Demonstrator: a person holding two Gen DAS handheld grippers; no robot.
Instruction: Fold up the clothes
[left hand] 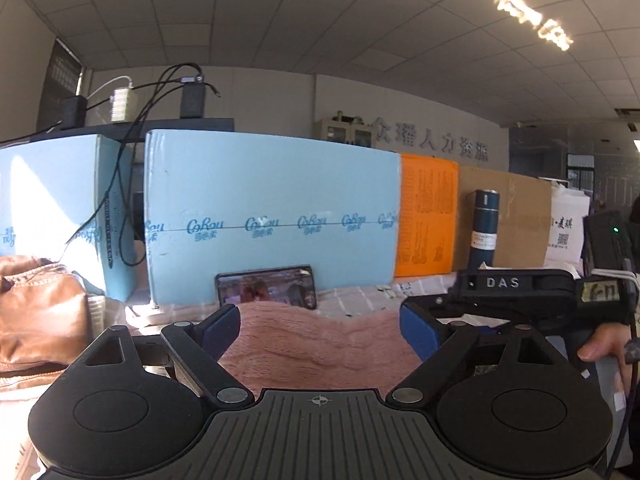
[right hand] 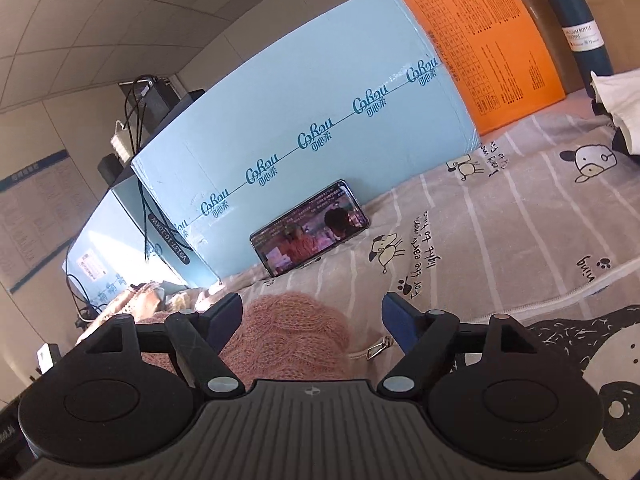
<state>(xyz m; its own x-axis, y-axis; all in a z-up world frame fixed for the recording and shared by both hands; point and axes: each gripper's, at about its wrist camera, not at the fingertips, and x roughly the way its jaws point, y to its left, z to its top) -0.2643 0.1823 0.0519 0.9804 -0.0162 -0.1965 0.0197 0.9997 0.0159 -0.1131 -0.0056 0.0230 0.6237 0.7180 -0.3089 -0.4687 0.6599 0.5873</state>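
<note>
A pink fuzzy knit sweater point(left hand: 320, 344) lies bunched on the patterned bedsheet point(right hand: 500, 248). My left gripper point(left hand: 320, 326) is open, its blue pads spread wide just above the sweater, holding nothing. In the right wrist view the same sweater point(right hand: 292, 336) sits between and below my right gripper point(right hand: 312, 316), which is also open and empty. My right gripper's black body marked DAS point(left hand: 520, 292) shows in the left wrist view, held by a hand at the right edge.
A phone point(right hand: 310, 226) playing video leans against a light blue carton point(right hand: 300, 120). An orange sheet point(right hand: 484, 36), a dark blue vacuum bottle point(right hand: 576, 20) and cardboard stand behind. A brown leather bag point(left hand: 40, 316) lies left. A white cloth point(right hand: 620, 96) lies at the right.
</note>
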